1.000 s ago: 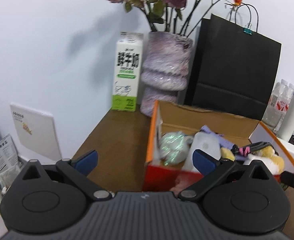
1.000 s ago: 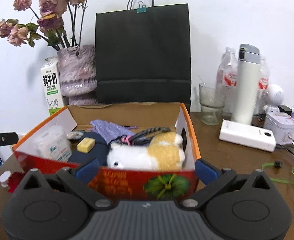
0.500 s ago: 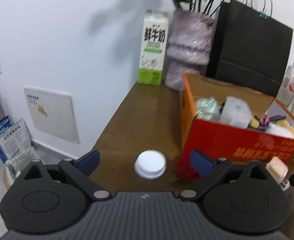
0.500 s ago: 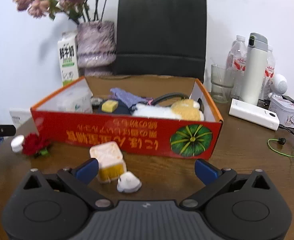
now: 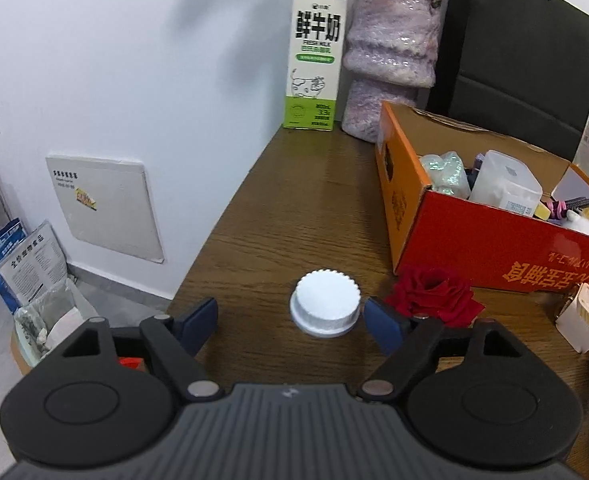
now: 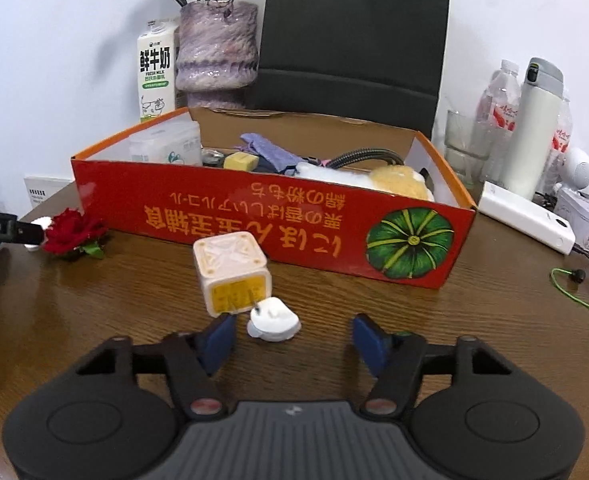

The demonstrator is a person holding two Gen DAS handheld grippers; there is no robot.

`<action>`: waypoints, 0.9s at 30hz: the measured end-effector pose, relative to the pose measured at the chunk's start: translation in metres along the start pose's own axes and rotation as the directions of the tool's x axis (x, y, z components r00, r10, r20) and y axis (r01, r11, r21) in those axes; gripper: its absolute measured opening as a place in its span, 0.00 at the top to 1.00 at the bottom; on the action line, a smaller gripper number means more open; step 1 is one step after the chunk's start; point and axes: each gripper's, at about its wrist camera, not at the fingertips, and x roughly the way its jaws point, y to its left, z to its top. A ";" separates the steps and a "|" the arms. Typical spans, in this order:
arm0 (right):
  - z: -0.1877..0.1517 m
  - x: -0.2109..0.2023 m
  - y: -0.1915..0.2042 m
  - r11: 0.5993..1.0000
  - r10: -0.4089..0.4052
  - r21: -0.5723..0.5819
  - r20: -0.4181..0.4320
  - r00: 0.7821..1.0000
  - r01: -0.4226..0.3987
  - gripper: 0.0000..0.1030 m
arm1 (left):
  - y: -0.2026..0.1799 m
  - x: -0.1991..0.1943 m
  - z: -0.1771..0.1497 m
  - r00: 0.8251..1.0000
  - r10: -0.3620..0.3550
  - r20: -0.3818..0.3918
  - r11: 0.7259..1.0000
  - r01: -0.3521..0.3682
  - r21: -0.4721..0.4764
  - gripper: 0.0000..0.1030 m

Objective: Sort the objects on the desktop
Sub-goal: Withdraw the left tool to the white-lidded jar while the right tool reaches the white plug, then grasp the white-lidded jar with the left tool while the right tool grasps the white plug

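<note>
A white ridged cap (image 5: 325,307) lies on the brown table between the fingers of my left gripper (image 5: 290,324). Its jaws are closing: the right pad is right beside the cap, the left pad well apart from it. A red rose (image 5: 434,296) lies just right of the cap, against the red cardboard box (image 5: 474,240). My right gripper (image 6: 294,338) is also closing, with a small white plug adapter (image 6: 273,322) between its pads, not pressed. A cream cube charger (image 6: 230,268) stands just behind the adapter, in front of the box (image 6: 254,216), which holds several items.
A milk carton (image 5: 314,52), a purple vase (image 5: 390,60) and a black paper bag (image 6: 354,32) stand behind the box. A white power bank (image 6: 526,216), a thermos (image 6: 538,128), a glass (image 6: 462,148), bottles and a green earphone cable (image 6: 574,284) crowd the right side. The table's edge (image 5: 214,240) drops off on the left.
Both grippers came down toward the table and tipped downward. Their jaws narrowed. The cap now lies between the left fingers and the adapter between the right fingers.
</note>
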 end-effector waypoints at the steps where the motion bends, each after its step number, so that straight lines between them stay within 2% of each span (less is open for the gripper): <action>1: 0.000 0.001 0.000 1.000 0.009 0.001 0.002 1.000 -0.009 0.48 | -0.002 0.002 0.001 1.000 -0.005 0.000 1.000 0.005 0.008 0.21; 3: 0.000 0.001 -0.001 1.000 0.028 0.008 0.003 1.000 -0.028 0.53 | -0.006 0.007 0.002 1.000 -0.013 -0.006 1.000 0.013 0.022 0.28; 4: 0.000 0.001 -0.001 0.999 0.039 0.011 0.003 0.999 -0.039 0.56 | -0.008 0.007 0.002 1.000 -0.004 0.005 0.999 0.003 0.033 0.41; 6: 0.000 0.000 -0.001 0.998 0.069 0.013 0.007 0.998 -0.069 0.67 | -0.011 0.007 0.002 1.000 0.004 0.015 0.998 -0.005 0.059 0.60; 7: -0.001 -0.001 0.000 0.997 0.072 0.006 0.011 0.997 -0.072 0.75 | -0.013 0.006 0.002 1.000 0.000 0.017 0.998 -0.002 0.070 0.61; 16: -0.004 -0.010 -0.008 0.999 0.038 0.026 0.034 0.999 -0.039 0.76 | -0.010 -0.004 0.000 0.999 -0.018 0.039 0.998 0.016 0.054 0.61; 22: -0.001 -0.026 -0.025 0.997 0.008 0.070 0.083 0.997 -0.014 0.76 | -0.016 -0.029 0.002 0.993 -0.030 0.116 0.998 0.023 0.056 0.61; 27: 0.014 -0.039 -0.037 0.994 0.014 0.103 0.151 0.988 -0.029 0.75 | -0.034 -0.059 0.014 0.973 -0.090 0.211 0.995 0.078 0.064 0.61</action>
